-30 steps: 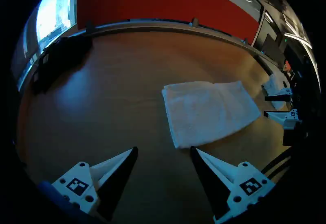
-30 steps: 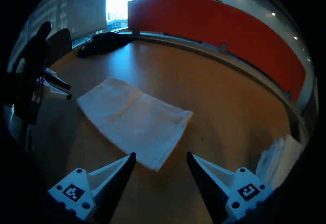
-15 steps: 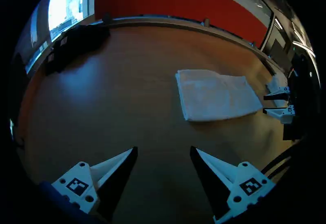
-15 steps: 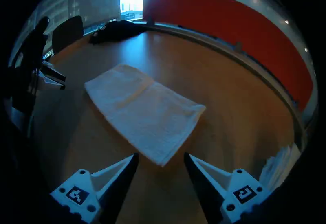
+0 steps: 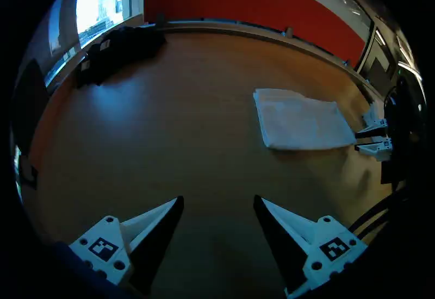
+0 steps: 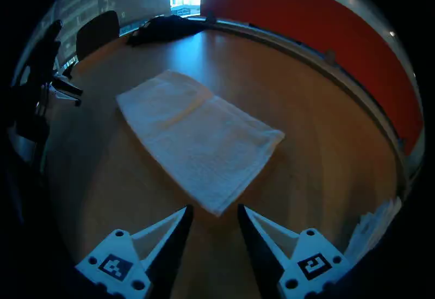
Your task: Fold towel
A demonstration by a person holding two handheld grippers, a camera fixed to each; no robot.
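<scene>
Nearer now to the towel's (image 6: 201, 141) near corner, the right gripper (image 6: 213, 207) is narrowed but empty, the left gripper (image 5: 217, 198) wide and empty; pinching one layer risks unfolding.

White towel (image 6: 198, 141), folded rectangle, flat on wooden table (image 6: 315, 136)

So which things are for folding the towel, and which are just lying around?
For the job: white towel, left gripper, right gripper.

Just lying about: dark bundle, pile of white cloths, chair, red divider.
</scene>
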